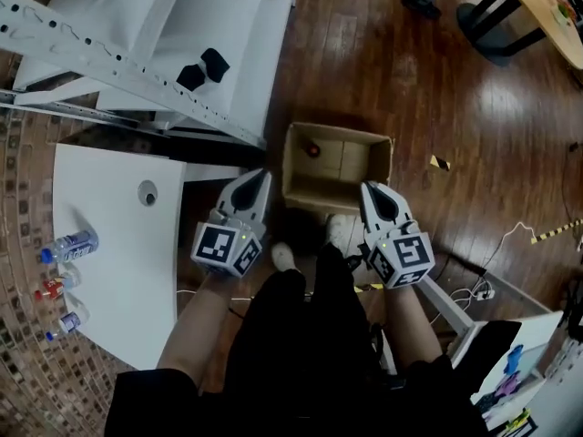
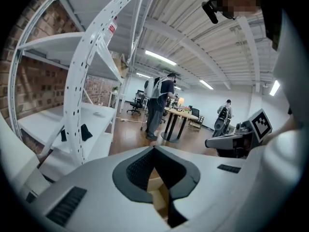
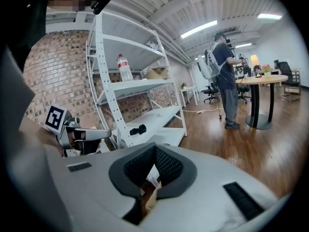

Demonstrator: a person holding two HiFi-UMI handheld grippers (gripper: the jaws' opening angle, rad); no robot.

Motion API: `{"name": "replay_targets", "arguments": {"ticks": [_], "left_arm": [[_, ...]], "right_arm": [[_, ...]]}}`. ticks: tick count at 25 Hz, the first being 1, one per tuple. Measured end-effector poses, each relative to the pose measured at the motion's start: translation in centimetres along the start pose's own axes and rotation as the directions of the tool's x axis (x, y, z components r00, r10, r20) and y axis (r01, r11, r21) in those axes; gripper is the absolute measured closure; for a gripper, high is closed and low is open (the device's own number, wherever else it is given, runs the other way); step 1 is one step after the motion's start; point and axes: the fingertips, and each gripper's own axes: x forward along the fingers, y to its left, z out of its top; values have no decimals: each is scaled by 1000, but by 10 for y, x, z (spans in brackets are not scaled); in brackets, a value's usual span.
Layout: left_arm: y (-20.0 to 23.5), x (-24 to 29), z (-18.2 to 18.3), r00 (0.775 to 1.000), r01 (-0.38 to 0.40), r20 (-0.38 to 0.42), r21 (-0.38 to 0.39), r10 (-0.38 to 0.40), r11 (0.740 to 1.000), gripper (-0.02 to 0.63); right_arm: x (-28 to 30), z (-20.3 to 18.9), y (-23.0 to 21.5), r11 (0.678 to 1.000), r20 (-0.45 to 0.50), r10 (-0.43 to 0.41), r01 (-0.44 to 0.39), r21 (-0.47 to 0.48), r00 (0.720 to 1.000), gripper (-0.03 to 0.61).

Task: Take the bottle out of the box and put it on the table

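So, both grippers are held out in front of the person, side by side, pointing a bit downward. The left gripper (image 1: 263, 178) has its jaws pressed together with nothing in them. Same deal for the right gripper (image 1: 367, 190): jaws closed, empty. Just past the tips an open cardboard box (image 1: 351, 167) sits on the wood floor (image 1: 455, 107). The bottle (image 1: 312, 148) is inside it, toward the far left corner, and from up here it's mostly just a red cap. Off to the left is the white bench (image 1: 118, 235) with three small bottles (image 1: 68, 245) near its left edge. Further back there's a white shelving rack (image 1: 137, 62), and way off a person with a backpack (image 3: 223, 76) stands by a round table (image 3: 263, 79).
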Motion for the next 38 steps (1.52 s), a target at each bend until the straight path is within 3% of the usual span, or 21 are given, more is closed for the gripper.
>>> {"name": "replay_targets", "arguments": {"ticks": [6,12,15,18,22,28,38], "left_arm": [[17,38,-53,997,50,-56,29,-48,998,609],[55,103,-118,994,93,40,141,-100,986,609],[82,144,-188,995,88,36,135,-94,987,609],[89,172,-259,991,122,51,64,-125,990,609],[104,199,-316,985,153,67,123,-162,981,609],[126,196,-344,996,76,43,122,-82,990,609],[164,195,-394,999,8,-34,96,-5,995,609]], "right_arm": [[51,-29,-18,998,2,26,-26,-65,1000,574],[128,-70,-55,981,117,62,-39,-190,991,574],[184,-134,-76,968,83,98,-76,-240,992,574],[228,-221,-84,936,-89,180,-198,-292,980,574],[273,-283,-87,888,-133,217,-252,-385,967,574],[283,-313,-100,907,-148,217,-255,-335,965,574],[328,-370,-112,887,-274,253,-335,-316,928,572]]}}
